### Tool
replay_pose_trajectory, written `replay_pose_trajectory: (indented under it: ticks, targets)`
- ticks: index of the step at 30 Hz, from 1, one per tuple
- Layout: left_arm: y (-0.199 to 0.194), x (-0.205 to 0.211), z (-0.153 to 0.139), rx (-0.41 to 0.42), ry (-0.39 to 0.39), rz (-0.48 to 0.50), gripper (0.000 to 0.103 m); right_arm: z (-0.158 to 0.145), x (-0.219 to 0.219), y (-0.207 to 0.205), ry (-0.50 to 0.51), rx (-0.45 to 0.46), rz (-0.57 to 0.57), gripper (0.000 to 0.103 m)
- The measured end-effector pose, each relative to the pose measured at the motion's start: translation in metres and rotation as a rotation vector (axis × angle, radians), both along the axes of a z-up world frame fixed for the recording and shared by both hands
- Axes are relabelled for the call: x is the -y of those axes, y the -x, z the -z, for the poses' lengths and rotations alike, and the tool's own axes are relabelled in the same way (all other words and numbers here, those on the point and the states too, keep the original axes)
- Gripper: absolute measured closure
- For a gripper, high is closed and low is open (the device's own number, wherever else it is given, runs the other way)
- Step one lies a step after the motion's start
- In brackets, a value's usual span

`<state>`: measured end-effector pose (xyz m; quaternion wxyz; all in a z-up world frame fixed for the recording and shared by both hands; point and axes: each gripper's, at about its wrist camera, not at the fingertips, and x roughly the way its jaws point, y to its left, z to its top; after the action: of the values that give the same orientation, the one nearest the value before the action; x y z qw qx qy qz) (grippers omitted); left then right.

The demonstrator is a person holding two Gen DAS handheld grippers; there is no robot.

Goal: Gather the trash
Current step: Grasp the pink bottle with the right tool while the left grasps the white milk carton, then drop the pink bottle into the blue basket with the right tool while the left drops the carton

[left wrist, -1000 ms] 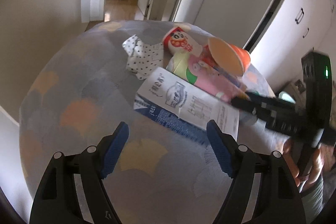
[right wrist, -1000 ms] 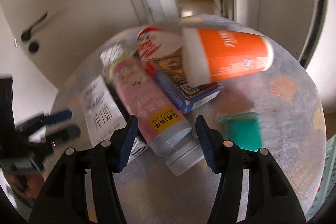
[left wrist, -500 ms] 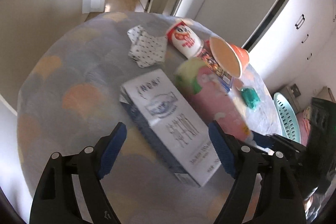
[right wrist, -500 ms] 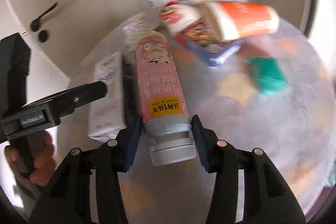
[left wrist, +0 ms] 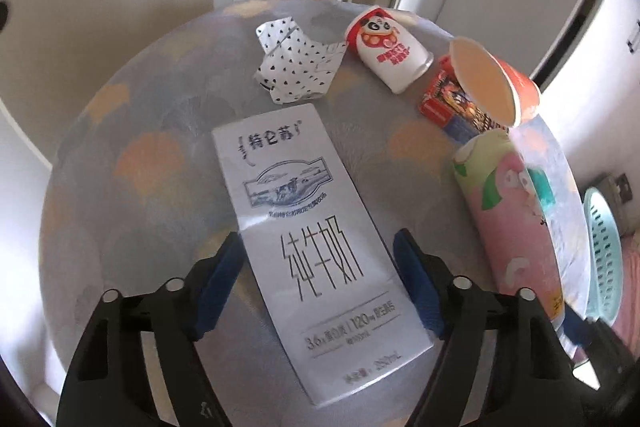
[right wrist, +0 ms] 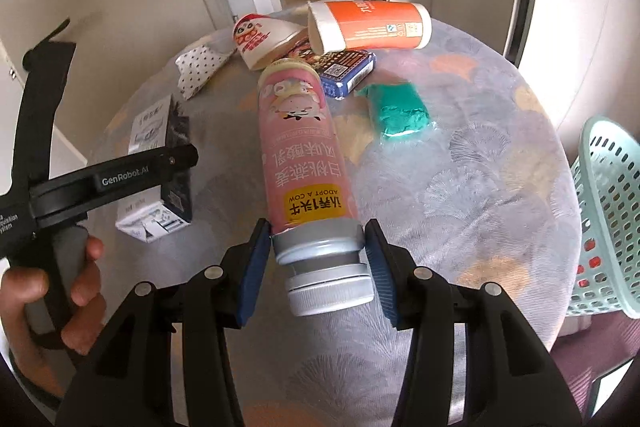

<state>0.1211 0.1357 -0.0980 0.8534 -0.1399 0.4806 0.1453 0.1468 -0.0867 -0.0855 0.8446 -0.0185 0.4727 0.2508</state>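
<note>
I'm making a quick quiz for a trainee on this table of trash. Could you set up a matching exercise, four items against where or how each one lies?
Items:
1. pink bottle
2. milk carton
3. orange cup
4. green wrapper

Places or states:
A. lying flat between the blue pads of the left gripper, whose jaws are closing
B. on its side, propped on the small printed box
C. alone on the tablecloth, nearest the mesh basket
D. its grey neck between the pads of the right gripper

Pairs: 1-D, 2-A, 3-B, 4-C
</note>
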Motion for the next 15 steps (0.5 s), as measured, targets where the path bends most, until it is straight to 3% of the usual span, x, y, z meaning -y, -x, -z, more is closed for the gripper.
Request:
replay_pose_trajectory:
  ticks: [2, 3, 6, 12, 15]
  targets:
    - [0.005, 0.0, -0.003, 0.01, -0.008, 0.023, 0.041, -0.001, -0.006, -0.003, 0.007, 0.013, -0.01, 0.053]
    - [0.008, 0.0, -0.006, 0.019, -0.014, 0.041, 0.047, -0.003, -0.008, -0.004, 0.021, 0.026, -0.014, 0.045]
    - [0.017, -0.001, -0.011, 0.038, -0.008, 0.104, 0.049, -0.004, -0.015, -0.015, 0.021, 0.033, -0.023, 0.041]
    - [0.033, -0.003, -0.024, 0.09, 0.017, 0.161, 0.05, -0.002, -0.038, -0.029, 0.042, 0.019, -0.083, 0.042]
    - [0.036, -0.001, -0.033, 0.125, 0.021, 0.182, 0.05, -0.002, -0.043, -0.031, 0.057, 0.021, -0.098, 0.057]
